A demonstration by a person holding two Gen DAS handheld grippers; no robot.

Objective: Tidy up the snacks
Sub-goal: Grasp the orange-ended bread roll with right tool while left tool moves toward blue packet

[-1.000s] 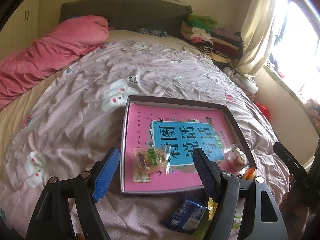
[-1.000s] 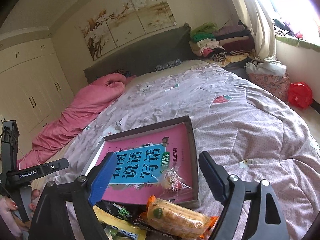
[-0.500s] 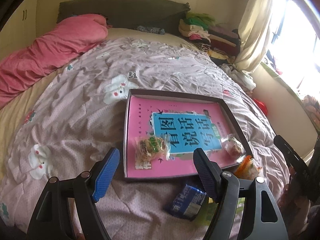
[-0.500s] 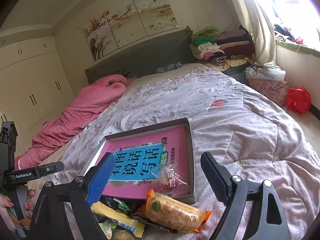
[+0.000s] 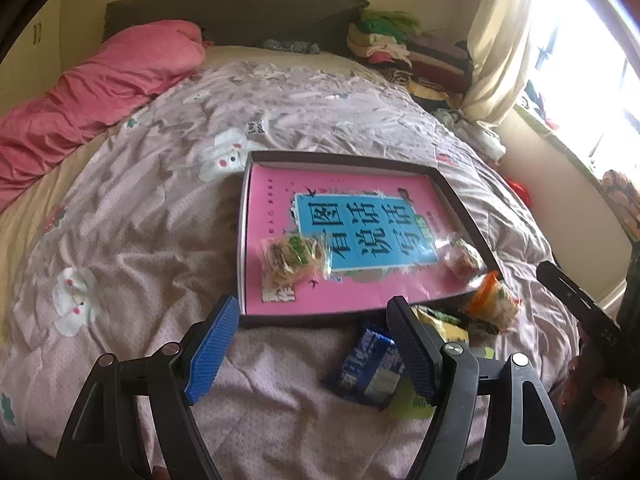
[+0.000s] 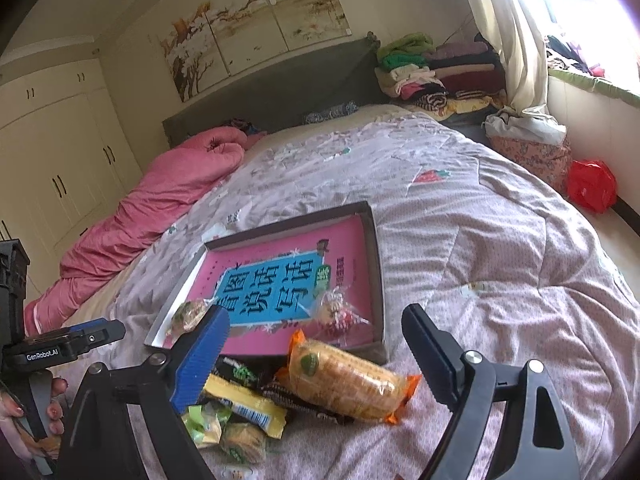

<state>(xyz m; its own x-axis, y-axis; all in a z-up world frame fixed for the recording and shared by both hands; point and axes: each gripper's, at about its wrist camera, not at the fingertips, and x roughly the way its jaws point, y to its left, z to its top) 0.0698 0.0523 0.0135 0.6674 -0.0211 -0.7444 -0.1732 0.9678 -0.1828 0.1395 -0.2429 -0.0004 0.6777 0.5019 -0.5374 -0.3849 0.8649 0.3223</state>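
Note:
A shallow dark tray (image 5: 348, 157) lined with a pink book lies on the bed. Inside it are a clear-wrapped cracker with a green label (image 5: 292, 260) and a clear-wrapped red and white sweet (image 5: 464, 256). Loose on the quilt at the tray's near edge lie a blue packet (image 5: 372, 364), an orange-ended cracker pack (image 6: 344, 384), a yellow bar (image 6: 244, 400) and small green packs (image 6: 204, 424). My left gripper (image 5: 314, 308) hangs open and empty over the tray's near rim, the blue packet just inside its right finger. My right gripper (image 6: 316, 316) is open and empty above the orange-ended pack.
The pale floral quilt (image 5: 132, 248) covers the bed. A rolled pink duvet (image 5: 96, 92) lies along the left side. Folded clothes (image 6: 432, 72) are stacked by the headboard. A window and curtain (image 6: 516, 40) are on the right. A hand (image 6: 24, 412) holds the left gripper.
The left gripper has drawn back from the tray, so the loose snacks on the quilt now show in full. The right gripper's fingers stand slightly wider.

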